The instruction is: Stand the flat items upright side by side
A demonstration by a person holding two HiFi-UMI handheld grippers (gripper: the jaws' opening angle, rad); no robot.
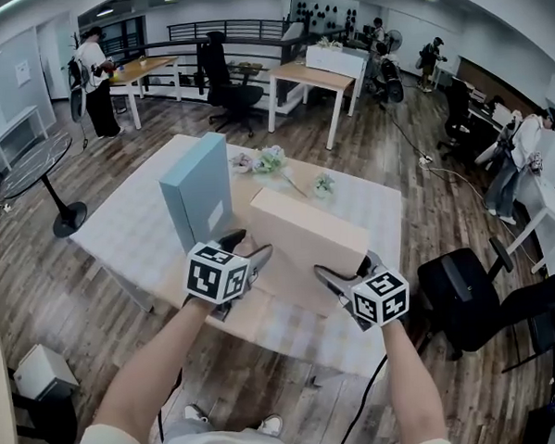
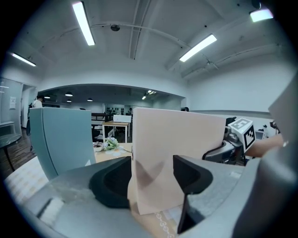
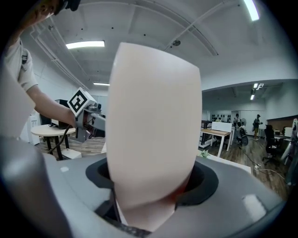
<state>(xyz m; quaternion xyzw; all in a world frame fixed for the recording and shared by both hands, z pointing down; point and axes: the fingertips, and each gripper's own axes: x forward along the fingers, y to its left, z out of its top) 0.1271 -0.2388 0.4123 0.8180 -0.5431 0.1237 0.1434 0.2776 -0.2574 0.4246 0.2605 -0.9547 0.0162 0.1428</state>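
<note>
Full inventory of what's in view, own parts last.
beige box: one, pale beige, on edge at the table's middle
blue box: one, light blue, upright, left of the beige box
flowers: a few sprigs, white and green, table's far side
table: one, pale checked cloth
office chairs: at least two, black, around the room
people: at least four, background
left claw: closed on beige box's left end
right claw: closed on its right end

No words or numbers can be read anywhere. The white label (image 1: pixel 216 215) on the blue box (image 1: pixel 198 188), far left, is too small to read.
</note>
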